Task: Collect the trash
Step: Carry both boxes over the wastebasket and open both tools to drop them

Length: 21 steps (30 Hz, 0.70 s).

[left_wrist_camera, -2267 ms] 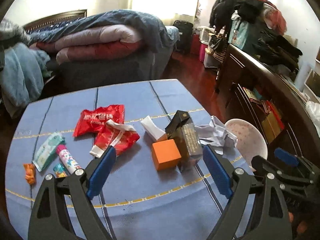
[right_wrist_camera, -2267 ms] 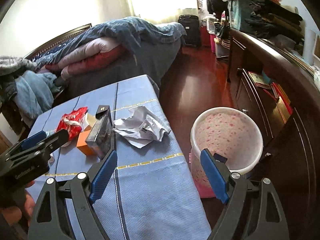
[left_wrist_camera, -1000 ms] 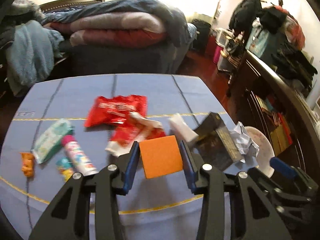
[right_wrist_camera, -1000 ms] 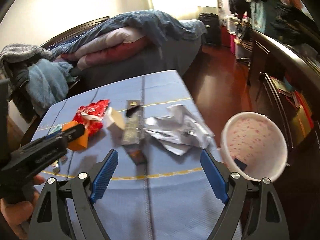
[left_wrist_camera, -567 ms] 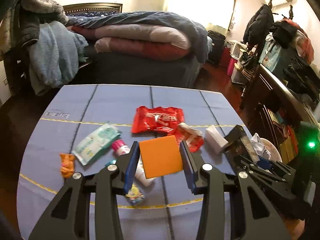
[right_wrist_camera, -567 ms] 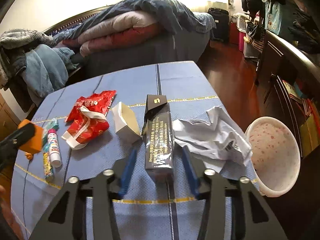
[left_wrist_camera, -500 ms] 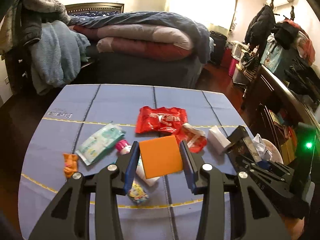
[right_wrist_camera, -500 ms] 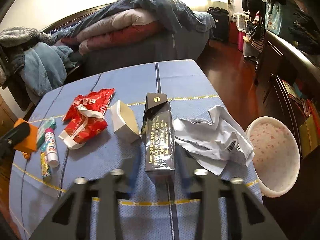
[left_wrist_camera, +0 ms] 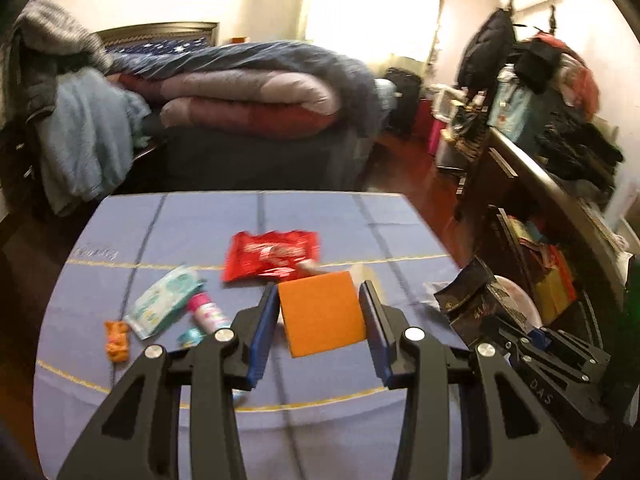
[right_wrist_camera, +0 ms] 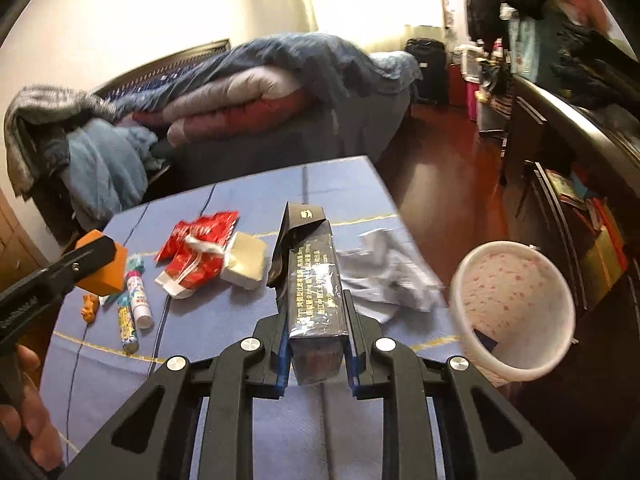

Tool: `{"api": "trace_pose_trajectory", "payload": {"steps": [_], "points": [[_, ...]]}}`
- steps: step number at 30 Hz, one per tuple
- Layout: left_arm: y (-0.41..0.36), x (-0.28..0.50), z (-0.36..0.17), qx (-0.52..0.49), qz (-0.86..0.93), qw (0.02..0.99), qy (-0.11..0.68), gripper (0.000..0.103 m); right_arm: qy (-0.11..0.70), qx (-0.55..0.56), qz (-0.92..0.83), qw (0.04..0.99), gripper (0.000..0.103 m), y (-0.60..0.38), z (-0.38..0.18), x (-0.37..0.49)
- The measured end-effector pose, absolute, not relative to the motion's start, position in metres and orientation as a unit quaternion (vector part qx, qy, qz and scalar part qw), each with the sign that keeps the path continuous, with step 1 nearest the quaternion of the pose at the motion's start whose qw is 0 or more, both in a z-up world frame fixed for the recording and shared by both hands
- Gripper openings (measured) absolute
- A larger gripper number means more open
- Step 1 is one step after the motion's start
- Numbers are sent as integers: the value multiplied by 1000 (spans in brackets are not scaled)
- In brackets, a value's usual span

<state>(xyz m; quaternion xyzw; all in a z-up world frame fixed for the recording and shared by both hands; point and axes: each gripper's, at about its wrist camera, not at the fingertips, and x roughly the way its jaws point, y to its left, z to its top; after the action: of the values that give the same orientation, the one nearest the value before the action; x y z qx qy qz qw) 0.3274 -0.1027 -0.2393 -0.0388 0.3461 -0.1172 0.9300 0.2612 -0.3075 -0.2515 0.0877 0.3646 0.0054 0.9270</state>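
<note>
My left gripper (left_wrist_camera: 320, 312) is shut on an orange box (left_wrist_camera: 322, 314) and holds it above the blue table (left_wrist_camera: 200, 216). My right gripper (right_wrist_camera: 316, 344) is shut on a long dark carton (right_wrist_camera: 314, 280), lifted off the table; the carton also shows at the right of the left wrist view (left_wrist_camera: 476, 300). The pink speckled trash bin (right_wrist_camera: 516, 308) stands on the floor to the right of the table. Red wrappers (right_wrist_camera: 198, 248), a small white box (right_wrist_camera: 246, 266) and crumpled white paper (right_wrist_camera: 390, 276) lie on the table.
A wipes pack (left_wrist_camera: 164, 304), a pink-capped tube (left_wrist_camera: 208, 312) and a small orange item (left_wrist_camera: 118, 340) lie at the table's left. A bed with folded quilts (left_wrist_camera: 248, 100) is behind the table. A dark dresser (right_wrist_camera: 568, 152) stands right of the bin.
My left gripper closed on the orange box and lifted it. My right gripper closed on the dark carton and raised it off the table.
</note>
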Motion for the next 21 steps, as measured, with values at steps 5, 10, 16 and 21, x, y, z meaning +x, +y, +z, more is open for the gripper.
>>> {"api": "trace_pose_trajectory", "payload": {"steps": [5,10,16,21], "points": [[-141,321,-226,-41,-180,924,334,42,346,109,-24,932,22,-345,-236,239],[-188,321,-222,-40,-255,906,335,42,332,125,-65,933,22,-383,-232,223],[-262,334,-230,-7,-317,886,339,42,329,156,-128,923,22,-443,-243,216],[-320,350,-242,15,-348,870,348,42,328,172,-166,914,22,-488,-257,218]]}}
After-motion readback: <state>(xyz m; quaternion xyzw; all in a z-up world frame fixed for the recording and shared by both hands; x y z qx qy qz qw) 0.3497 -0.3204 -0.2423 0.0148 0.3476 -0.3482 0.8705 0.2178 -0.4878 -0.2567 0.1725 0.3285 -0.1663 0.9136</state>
